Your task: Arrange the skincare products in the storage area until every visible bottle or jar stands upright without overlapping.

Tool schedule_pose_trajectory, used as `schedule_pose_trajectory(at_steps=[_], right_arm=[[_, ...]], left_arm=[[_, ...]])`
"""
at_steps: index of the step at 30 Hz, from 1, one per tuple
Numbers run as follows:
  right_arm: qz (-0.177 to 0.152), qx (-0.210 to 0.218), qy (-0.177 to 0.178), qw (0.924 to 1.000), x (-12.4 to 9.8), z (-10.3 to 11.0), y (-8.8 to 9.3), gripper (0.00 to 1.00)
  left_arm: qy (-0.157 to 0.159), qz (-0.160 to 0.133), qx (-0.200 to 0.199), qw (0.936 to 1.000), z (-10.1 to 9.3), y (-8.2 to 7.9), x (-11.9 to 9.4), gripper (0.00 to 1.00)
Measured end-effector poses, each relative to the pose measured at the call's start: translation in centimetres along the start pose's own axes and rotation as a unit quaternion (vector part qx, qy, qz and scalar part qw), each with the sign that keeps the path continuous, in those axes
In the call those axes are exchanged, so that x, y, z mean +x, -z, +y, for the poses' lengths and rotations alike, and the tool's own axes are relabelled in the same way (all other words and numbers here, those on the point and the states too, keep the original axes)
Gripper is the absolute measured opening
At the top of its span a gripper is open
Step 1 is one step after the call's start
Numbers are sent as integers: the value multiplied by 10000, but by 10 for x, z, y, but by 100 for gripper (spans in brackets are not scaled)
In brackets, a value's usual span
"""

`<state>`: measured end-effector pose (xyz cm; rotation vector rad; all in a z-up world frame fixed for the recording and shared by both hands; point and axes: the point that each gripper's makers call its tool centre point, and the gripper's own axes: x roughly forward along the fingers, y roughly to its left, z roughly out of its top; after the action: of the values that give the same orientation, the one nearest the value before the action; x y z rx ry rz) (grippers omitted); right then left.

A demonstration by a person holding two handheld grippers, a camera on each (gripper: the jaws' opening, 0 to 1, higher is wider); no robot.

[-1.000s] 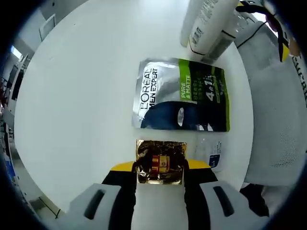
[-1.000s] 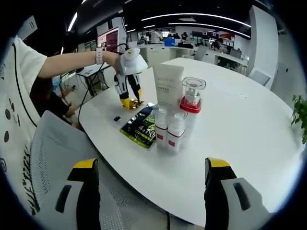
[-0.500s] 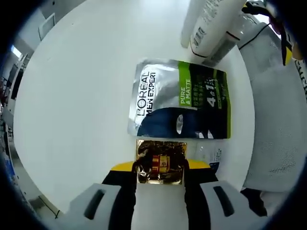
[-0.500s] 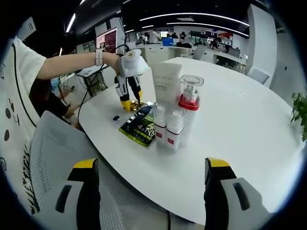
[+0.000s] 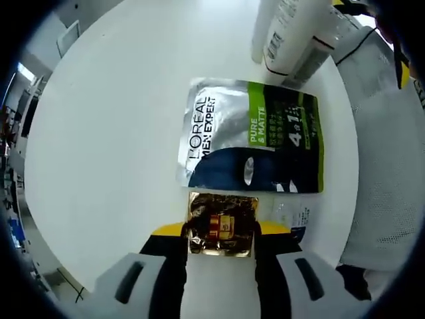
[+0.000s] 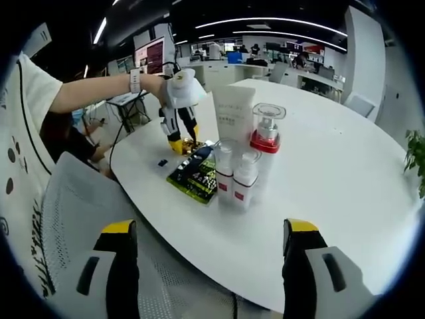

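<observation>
Currently a gold sachet is clamped between the jaws of the left gripper at lower centre, lying flat just below the face-mask packet, whose long axis runs left to right. The sachet could be dragged over that packet, causing overlap. The right gripper is spread, holding nothing.
</observation>
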<state>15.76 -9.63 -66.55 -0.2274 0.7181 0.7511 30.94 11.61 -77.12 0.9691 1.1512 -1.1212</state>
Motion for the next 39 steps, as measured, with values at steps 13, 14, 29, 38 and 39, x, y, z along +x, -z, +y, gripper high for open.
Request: schedule_pose_trajectory(at_steps=[13,14,29,38,39], right_arm=[[-6,5,3,10000,-1,0,1,90],[-6,4,3,10000,-1,0,1,90],[-9,-71,-36,10000,-1,3,-2,90],[-24,-85,-29,10000,-1,4,-1,90],[-39,-80,-19,10000,-2,3,-1,91]], left_arm=[[-59,-91,-99,9999,0,-4,2,45],[-60,-100,-83,9999,1,-4,2,45],[-100,-266,-113,9995,-2,-2,1,45],[-125,-367,-209,9990,-4,-2,-4,45],[-136,-390,-217,9989,-5,-2,-6,45]])
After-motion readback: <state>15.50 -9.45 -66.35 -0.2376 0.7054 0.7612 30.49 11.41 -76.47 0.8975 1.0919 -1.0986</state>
